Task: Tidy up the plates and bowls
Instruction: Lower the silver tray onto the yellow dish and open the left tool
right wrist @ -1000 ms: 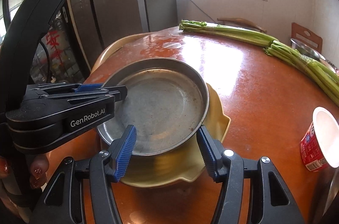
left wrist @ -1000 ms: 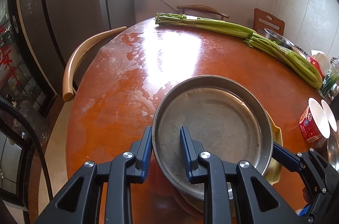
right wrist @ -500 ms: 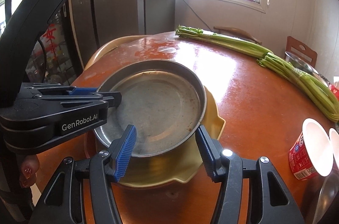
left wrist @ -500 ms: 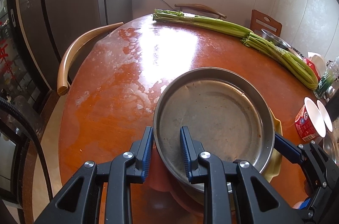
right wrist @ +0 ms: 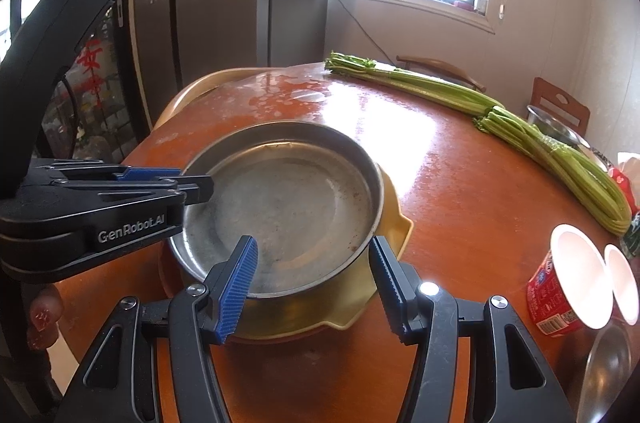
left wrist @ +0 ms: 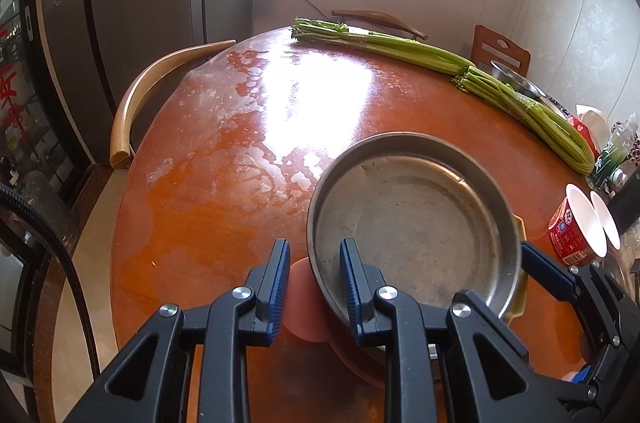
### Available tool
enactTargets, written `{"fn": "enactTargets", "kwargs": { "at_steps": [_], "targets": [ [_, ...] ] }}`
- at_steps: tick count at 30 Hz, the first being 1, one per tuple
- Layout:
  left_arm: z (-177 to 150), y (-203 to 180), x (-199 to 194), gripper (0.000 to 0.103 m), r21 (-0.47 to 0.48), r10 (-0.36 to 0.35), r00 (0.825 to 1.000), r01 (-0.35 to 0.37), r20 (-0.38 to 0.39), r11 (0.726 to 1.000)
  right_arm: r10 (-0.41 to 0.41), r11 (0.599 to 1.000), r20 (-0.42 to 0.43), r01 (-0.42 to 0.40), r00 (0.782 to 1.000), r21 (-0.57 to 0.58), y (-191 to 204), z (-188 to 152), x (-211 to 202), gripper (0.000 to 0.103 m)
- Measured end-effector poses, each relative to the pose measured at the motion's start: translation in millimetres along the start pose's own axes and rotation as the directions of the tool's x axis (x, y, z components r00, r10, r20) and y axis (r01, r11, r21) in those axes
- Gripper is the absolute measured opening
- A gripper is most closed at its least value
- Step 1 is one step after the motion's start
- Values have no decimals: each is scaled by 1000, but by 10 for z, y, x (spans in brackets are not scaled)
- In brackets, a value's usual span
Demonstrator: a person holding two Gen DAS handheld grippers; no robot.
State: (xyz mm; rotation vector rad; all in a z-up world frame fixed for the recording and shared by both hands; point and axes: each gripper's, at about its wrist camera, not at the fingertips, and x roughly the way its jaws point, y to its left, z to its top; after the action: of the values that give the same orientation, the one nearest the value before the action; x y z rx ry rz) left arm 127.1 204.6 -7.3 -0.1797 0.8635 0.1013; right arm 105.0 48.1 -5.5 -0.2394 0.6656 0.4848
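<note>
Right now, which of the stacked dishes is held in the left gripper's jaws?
The round metal plate on top: the left gripper clamps its rim. The yellow plate beneath it only peeks out, ungripped.

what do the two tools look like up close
Both are black plastic with silver bolts and ribbed blue pads. The left tool carries white "GenRobot.AI" lettering on its side, and a black cable runs beside it. The right tool is built the same.

One metal pan (right wrist: 280,207), one yellow dish (right wrist: 394,223) under it, two paper cups (right wrist: 576,279), two bundles of celery (right wrist: 440,89), three chairs (left wrist: 132,103) and one desk (left wrist: 240,163).
</note>
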Motion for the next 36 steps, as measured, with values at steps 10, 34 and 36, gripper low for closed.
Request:
{"fn": "enactTargets", "kwargs": {
  "at_steps": [10, 34, 36],
  "targets": [
    [-35, -41, -51, 26, 4, -17, 1000, 17, 1, 1000, -9, 999, -19, 10, 1000, 37, -131, -10, 3, 60],
    [-252, 52, 20, 59, -172, -81, 996, 74, -32, 982, 30, 984, -35, -23, 999, 176, -387, -132, -115, 60],
    [-254, 12, 47, 59, -169, -88, 995, 80, -40, 982, 34, 983, -42, -26, 999, 180, -410, -144, -101, 60]
  ]
}}
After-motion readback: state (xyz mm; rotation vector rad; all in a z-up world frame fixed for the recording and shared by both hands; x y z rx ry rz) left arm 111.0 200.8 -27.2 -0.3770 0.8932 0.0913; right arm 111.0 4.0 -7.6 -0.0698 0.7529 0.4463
